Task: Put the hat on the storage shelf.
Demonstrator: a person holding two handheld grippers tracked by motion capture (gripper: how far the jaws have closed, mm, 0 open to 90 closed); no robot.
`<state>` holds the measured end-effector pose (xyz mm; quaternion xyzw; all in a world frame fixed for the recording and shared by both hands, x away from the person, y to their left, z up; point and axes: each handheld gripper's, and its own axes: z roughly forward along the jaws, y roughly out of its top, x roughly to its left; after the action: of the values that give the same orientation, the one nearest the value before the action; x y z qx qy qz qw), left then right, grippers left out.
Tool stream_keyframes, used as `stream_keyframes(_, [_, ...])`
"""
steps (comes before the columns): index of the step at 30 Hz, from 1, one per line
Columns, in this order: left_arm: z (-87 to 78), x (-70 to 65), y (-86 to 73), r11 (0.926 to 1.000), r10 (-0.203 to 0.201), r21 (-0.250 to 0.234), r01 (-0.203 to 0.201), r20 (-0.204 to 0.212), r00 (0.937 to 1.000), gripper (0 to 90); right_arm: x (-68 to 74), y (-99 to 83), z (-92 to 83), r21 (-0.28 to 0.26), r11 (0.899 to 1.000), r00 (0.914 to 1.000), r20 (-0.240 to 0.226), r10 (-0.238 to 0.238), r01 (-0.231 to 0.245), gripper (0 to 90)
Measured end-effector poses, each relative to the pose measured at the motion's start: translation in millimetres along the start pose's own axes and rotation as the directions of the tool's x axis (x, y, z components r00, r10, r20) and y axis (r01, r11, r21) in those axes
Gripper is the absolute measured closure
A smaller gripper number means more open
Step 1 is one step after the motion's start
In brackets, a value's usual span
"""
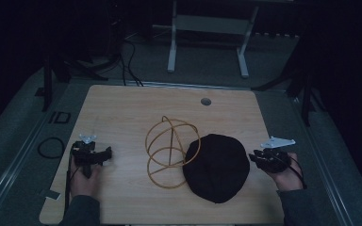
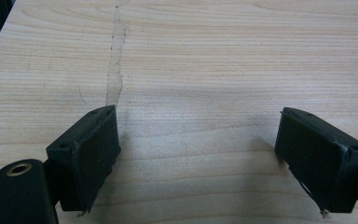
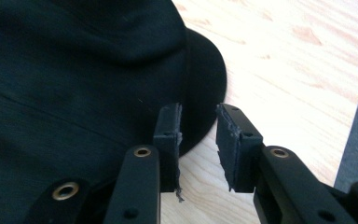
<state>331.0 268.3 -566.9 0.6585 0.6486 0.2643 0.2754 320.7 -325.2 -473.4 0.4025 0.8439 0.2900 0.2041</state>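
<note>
A black hat [image 1: 217, 167] lies flat on the right half of the wooden table [image 1: 122, 108]. Left of it, touching its edge, stands a frame of yellowish wire hoops [image 1: 169, 150]. My right gripper [image 1: 257, 157] hovers just off the hat's right side. In the right gripper view the hat [image 3: 74, 70] spreads dark beyond the right gripper [image 3: 198, 112], whose jaws stand a narrow gap apart with nothing between them, just above the brim's rim. My left gripper [image 1: 92, 150] rests at the table's left. In the left gripper view the left gripper [image 2: 198, 116] is wide open over bare wood.
A round cable hole [image 1: 206, 101] sits near the table's far edge. A black cable loop [image 1: 51, 147] lies on the floor to the left. White stand legs [image 1: 207, 42] rise beyond the table. The table's right edge [image 3: 354, 116] runs close to my right gripper.
</note>
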Motion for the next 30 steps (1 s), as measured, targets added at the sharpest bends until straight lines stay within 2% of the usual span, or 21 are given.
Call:
stream_keyframes(9, [0.0,0.0,0.0,1.0,0.0,0.0,0.0,0.0,1.0,13.3,13.7,17.7,-9.0,-0.039,0.998,0.9966,-0.06,-0.058,0.055,67.9])
stream_keyframes(18, [0.0,0.0,0.0,1.0,0.0,0.0,0.0,0.001,1.0,13.3,28.4,35.4,-12.9,-0.062,0.994,0.9894,-0.104,-0.101,0.095,52.1])
stream_keyframes(25, [0.0,0.0,0.0,1.0,0.0,0.0,0.0,0.0,1.0,13.3,35.3,42.4,-6.1,-0.029,0.99,0.9852,-0.099,-0.14,0.137,44.3])
stream_keyframes(30, [-0.1,0.0,0.1,1.0,0.0,0.002,0.0,0.001,1.0,13.3,40.4,42.8,7.5,0.021,0.986,0.9821,-0.091,-0.165,0.168,35.8])
